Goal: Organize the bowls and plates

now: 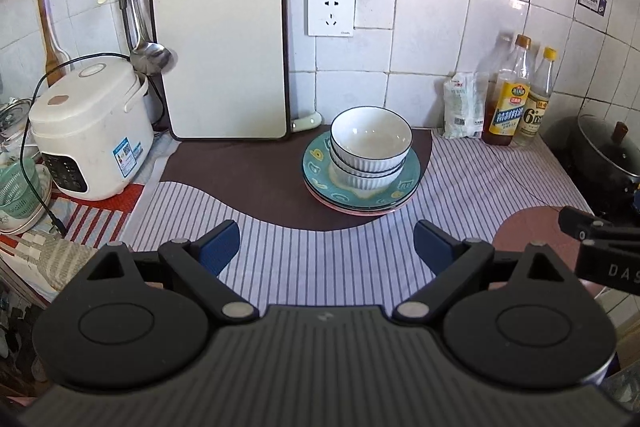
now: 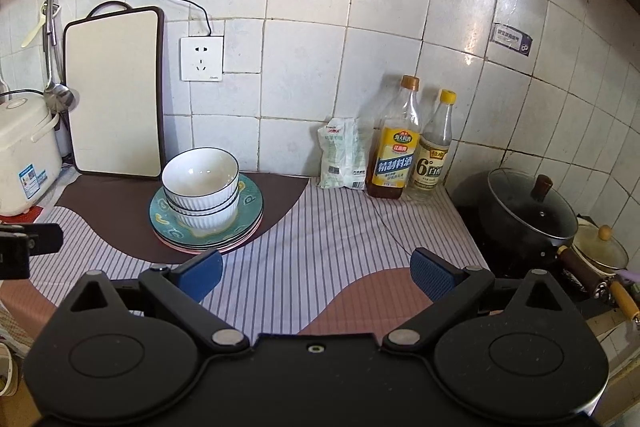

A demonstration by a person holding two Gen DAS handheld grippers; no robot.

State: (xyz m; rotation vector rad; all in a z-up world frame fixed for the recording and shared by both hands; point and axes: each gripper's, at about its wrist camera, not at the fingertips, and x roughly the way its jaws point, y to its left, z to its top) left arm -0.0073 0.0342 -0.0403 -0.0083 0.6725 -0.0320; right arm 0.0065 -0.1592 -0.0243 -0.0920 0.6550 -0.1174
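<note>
Two breakable, slick bowls (image 1: 371, 143) sit nested on stacked plates (image 1: 362, 183); both released grippers, left gripper (image 1: 326, 243) and right gripper (image 2: 316, 273), should pinch rims.

Bowls (image 1: 371, 143) sit nested on stacked plates (image 1: 362, 187) near the wall. A board (image 1: 220, 51) leans behind-left, beside a cooker (image 1: 90, 127). Bottles (image 1: 516, 95) stand right.

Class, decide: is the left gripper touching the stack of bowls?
Apart. The left wrist view shows the left gripper, jaws open, with striped cloth between it and the stack of bowls.
</note>
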